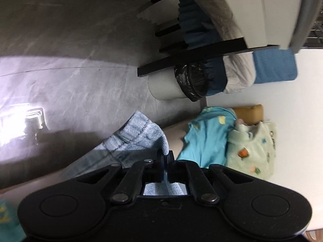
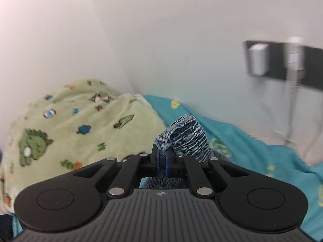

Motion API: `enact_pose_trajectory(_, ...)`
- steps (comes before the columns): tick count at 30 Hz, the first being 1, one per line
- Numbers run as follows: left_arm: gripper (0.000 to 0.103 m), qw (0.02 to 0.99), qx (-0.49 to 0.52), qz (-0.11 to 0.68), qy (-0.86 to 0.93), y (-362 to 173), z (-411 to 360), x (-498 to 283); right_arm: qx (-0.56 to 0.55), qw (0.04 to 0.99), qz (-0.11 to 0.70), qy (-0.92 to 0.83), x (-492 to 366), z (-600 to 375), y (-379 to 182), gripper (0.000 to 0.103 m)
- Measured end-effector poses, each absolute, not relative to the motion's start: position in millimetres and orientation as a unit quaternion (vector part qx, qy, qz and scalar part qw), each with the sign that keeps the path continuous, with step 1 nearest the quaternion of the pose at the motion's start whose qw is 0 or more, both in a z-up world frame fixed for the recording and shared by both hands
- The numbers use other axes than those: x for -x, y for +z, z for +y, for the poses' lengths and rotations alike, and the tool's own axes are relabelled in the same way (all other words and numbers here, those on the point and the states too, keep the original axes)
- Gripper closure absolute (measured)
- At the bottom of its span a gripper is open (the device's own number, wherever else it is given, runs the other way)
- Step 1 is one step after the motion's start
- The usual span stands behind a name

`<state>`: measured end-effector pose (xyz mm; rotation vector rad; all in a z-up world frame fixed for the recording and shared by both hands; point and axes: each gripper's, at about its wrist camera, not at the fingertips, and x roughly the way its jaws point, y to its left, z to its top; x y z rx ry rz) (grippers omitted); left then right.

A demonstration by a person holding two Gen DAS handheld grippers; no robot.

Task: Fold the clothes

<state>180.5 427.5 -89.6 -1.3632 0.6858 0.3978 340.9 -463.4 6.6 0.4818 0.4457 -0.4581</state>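
My left gripper [image 1: 164, 157] is shut on a hem of light blue denim jeans [image 1: 137, 135], which hang up and to the left of the fingers. My right gripper [image 2: 162, 157] is shut on another bunched part of the same jeans [image 2: 187, 137], with a belt loop sticking up above the fingers. The rest of the jeans is hidden below both grippers.
A turquoise sheet [image 2: 262, 157] covers the bed, with a pale green dinosaur blanket [image 2: 80, 125] by the white wall. In the left wrist view: a turquoise cloth [image 1: 210, 135], the green blanket [image 1: 252, 147], a bin with a black liner [image 1: 181, 84], the grey floor [image 1: 70, 70]. A wall charger [image 2: 258, 59] is at right.
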Motion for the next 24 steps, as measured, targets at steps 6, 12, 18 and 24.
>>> enact_pose_trajectory(6, 0.101, 0.713, 0.57, 0.353, 0.208, -128.6, 424.6, -247.8, -0.193, 0.919, 0.259, -0.229, -415.3, -453.5, -58.5, 0.099)
enact_pose_trajectory(12, 0.097, 0.733, 0.525, 0.377, 0.211, -150.5, 421.5, -279.0, -0.169, 0.911, 0.306, -0.219, -440.6, -456.0, -109.2, 0.098)
enact_pose_trajectory(18, 0.059, 0.747, 0.537, 0.348, 0.181, -132.7, 420.2, -247.1, -0.176, 0.911, 0.34, -0.153, -428.8, -456.2, -98.0, 0.058)
enact_pose_trajectory(24, 0.044, 0.739, 0.566, 0.343, 0.124, -123.9, 418.5, -180.5, -0.155, 0.922, 0.333, -0.126, -357.9, -440.0, -65.4, 0.046)
